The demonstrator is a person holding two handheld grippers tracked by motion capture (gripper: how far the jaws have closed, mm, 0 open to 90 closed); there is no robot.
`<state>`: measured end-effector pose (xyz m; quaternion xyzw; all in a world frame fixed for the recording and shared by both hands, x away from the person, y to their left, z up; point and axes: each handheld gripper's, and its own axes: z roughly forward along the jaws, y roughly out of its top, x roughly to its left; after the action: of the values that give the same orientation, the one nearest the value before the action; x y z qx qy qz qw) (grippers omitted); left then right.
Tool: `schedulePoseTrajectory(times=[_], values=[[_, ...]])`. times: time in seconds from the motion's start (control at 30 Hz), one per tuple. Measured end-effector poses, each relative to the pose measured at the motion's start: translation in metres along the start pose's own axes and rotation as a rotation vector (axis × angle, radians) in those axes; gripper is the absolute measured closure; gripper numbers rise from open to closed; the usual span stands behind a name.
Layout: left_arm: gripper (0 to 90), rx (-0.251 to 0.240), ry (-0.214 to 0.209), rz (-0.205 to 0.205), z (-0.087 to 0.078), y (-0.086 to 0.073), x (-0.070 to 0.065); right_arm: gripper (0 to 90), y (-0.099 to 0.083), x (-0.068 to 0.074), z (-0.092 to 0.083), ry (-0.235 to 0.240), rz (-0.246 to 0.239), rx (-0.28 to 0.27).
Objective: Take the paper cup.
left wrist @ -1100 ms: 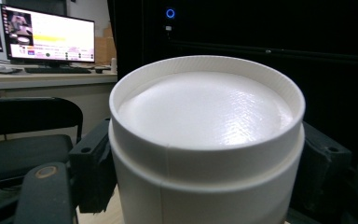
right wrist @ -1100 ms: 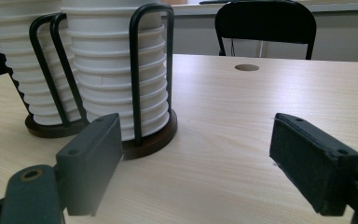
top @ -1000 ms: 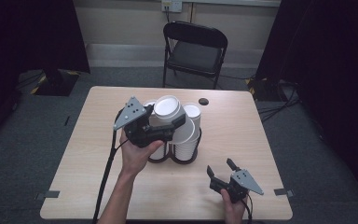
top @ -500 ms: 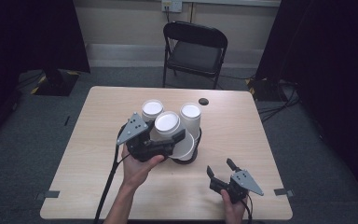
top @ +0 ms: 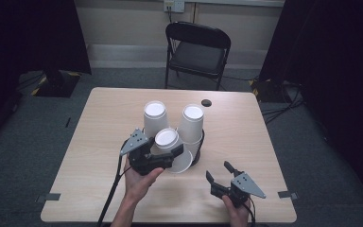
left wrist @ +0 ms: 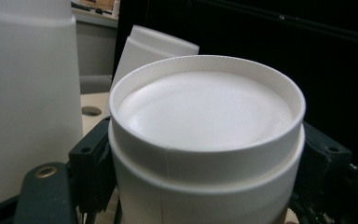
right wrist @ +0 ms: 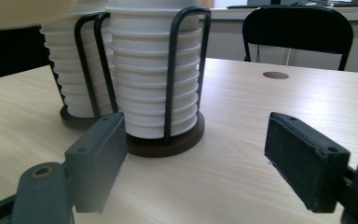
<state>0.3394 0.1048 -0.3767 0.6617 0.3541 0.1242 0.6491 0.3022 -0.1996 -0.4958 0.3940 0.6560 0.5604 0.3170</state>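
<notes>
Two grippers on the go here. Nearest me, low right of the high view, my right gripper (top: 221, 173) sits spread wide with nothing between its jaws, resting by the table's (top: 99, 189) front edge.

A bit further in, just left of centre, my left gripper (top: 163, 156) is clamped on a single upside-down paper cup (top: 169, 142), base facing up. In the left gripper view that cup (left wrist: 205, 140) is pinched low on both sides by the pads.

Beyond it are two stacks of cups (top: 191, 123) in wire holders (right wrist: 172, 74) on dark round bases.

What worries me: paper walls are thin, so too hard a squeeze could dent the cup, and too soft could let it slide out. It's also tilted and right up against the stacks, maybe touching, I can't tell. A careless swing could knock a stack or drag a holder along.

Far back there's a chair (top: 196, 52).
</notes>
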Motion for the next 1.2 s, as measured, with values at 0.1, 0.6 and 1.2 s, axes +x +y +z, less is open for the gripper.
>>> schedulePoseTrajectory(times=[0.1, 0.6, 1.2], values=[[21.7, 0.004, -0.007, -0.021, -0.001, -0.005, 0.002, 22.8, 0.0, 0.003, 0.001, -0.003, -0.01, 0.004], [21.6, 0.041, -0.006, -0.139, -0.005, -0.036, 0.003, 33.5, 0.0, 0.048, 0.01, 0.179, -0.108, -0.016], [21.6, 0.026, -0.058, -0.228, -0.011, -0.04, -0.007, 49.0, 0.011, 0.063, 0.017, 0.275, -0.173, -0.173]])
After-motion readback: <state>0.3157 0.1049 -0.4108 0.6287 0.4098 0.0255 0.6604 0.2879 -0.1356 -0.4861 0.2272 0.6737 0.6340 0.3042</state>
